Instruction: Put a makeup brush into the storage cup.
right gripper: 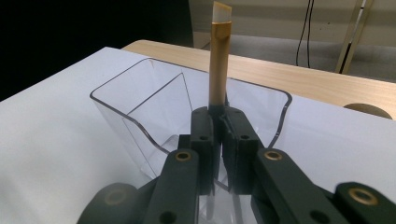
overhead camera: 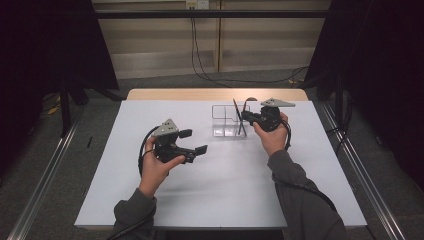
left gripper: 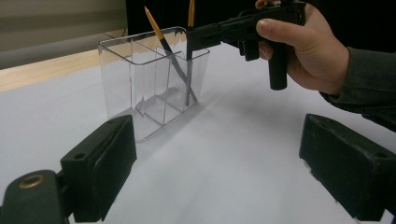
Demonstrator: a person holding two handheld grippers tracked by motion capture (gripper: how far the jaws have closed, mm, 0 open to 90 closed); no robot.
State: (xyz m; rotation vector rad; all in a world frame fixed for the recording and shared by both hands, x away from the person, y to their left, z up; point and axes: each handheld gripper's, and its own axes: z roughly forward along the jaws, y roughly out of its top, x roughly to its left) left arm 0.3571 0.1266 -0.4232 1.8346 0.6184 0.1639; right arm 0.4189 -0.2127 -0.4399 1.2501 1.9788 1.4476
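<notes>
A clear plastic organiser with several compartments stands on the white table top. My right gripper is shut on a yellow-and-black pencil that stands upright in the organiser. The right gripper view has the jaws pinched on the pencil's dark lower part. A second pencil leans inside the organiser, next to the held pencil and the right gripper. My left gripper is open and holds nothing, to the left of the organiser. Its jaws stand wide just above the table.
A wooden strip runs along the table's far edge, with a round cutout in it. Dark curtains hang at both sides. Cables lie on the floor behind the table. Metal rails flank it.
</notes>
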